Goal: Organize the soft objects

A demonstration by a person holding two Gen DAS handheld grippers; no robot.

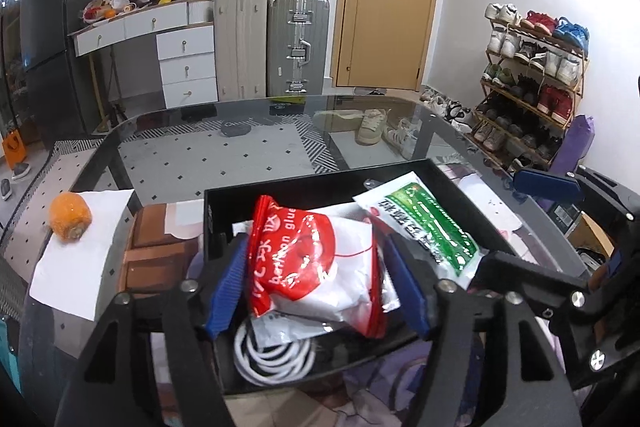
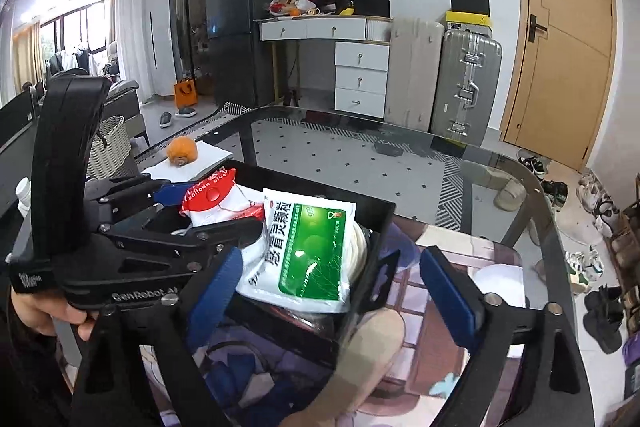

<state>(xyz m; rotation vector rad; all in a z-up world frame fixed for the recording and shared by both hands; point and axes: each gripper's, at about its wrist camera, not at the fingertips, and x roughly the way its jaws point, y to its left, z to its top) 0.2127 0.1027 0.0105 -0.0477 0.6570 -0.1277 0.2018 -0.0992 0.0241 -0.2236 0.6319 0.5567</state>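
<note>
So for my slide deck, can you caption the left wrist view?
Left gripper straddles a red-and-white packet in a black tray beside a green sachet.

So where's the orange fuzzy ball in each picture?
Left wrist view: the orange ball sits at the far left, on a white paper on the glass table, left of the black tray.
Right wrist view: the same ball is left of centre, further back, on that paper just behind the tray.
Shared landmark: the grey suitcase by the wooden door.
</note>
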